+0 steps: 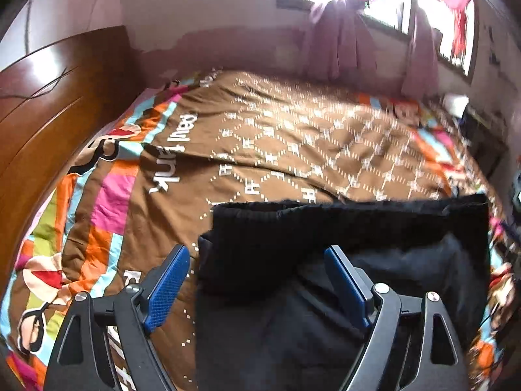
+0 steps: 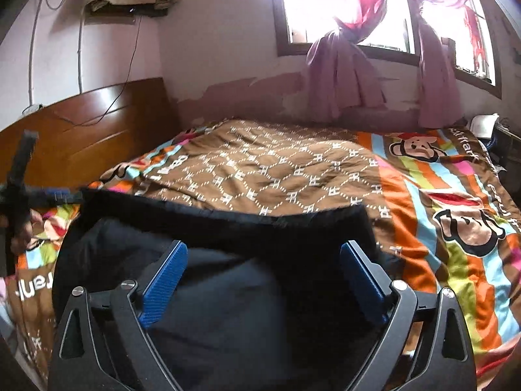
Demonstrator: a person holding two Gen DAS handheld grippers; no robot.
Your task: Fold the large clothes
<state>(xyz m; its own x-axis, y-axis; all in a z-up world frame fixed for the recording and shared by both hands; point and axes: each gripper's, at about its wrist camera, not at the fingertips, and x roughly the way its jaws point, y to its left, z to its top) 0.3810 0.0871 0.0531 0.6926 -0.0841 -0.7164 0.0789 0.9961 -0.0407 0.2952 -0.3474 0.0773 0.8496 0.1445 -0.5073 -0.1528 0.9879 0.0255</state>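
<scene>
Both claws stood released above a black garment [image 1: 342, 228] spread on a cartoon-print quilt [image 1: 276, 137].

The left claw [image 1: 257, 264] hung with its blue pads [image 1: 166, 286] spread wide and nothing between them; the garment's left edge lay under the gap, its folded upper hem just ahead of the fingertips. The right claw [image 2: 263, 260] was likewise unclenched and empty, the dark cloth directly beneath and ahead of it. The wooden headboard [image 2: 81, 143] rose to its far left, the pink-curtained window [image 2: 342, 16] well beyond. The other claw showed blurred at its left.
</scene>
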